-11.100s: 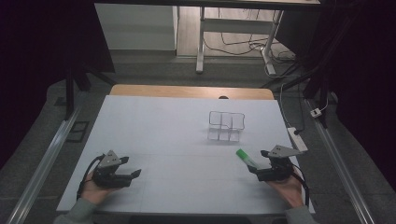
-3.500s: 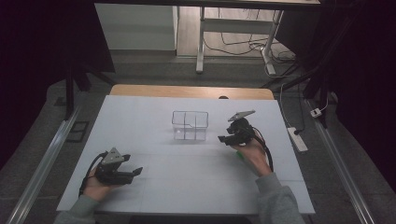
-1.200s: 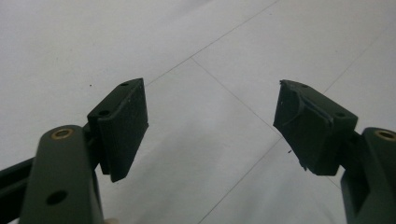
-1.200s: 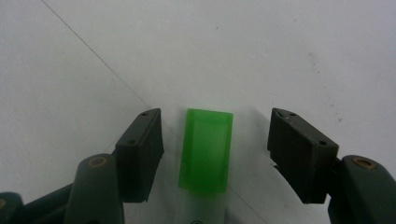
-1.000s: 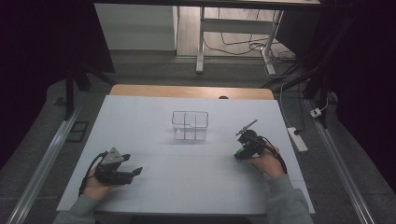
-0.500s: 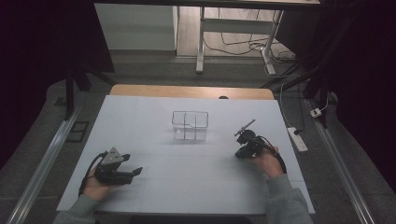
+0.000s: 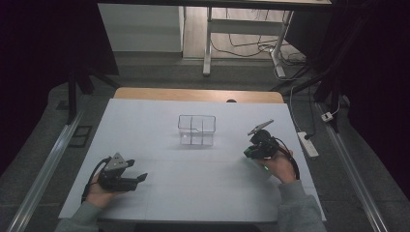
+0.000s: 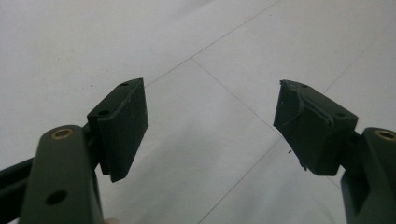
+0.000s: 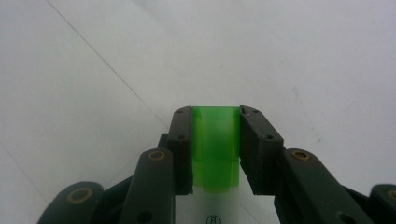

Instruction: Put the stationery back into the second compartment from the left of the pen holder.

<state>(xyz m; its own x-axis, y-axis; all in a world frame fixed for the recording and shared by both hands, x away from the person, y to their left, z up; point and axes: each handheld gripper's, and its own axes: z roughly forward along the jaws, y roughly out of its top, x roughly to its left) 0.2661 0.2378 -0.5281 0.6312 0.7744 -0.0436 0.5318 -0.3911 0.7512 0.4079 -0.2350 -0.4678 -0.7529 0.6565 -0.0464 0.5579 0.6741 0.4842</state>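
Observation:
My right gripper (image 9: pixel 216 116) is shut on a white pen-like tube with a bright green cap (image 9: pixel 215 140); the cap fills the gap between the jaws. In the high view that gripper (image 7: pixel 251 151) hovers tilted over the right side of the white table (image 7: pixel 159 203), right of a clear divided container (image 7: pixel 196 129) and apart from it. At the front left, my left gripper (image 7: pixel 140 179) rests low on the table, and in its own view the left gripper (image 8: pixel 210 116) is open with bare table between the jaws.
A wooden strip (image 7: pixel 198 94) runs along the table's far edge. A white power strip (image 7: pixel 308 144) lies just off the right edge. Desk legs and cables stand on the floor beyond the table.
The green-capped tube lay on the table by the right gripper at first and is now held in it. The container has shifted left to the centre. The left gripper has stayed put.

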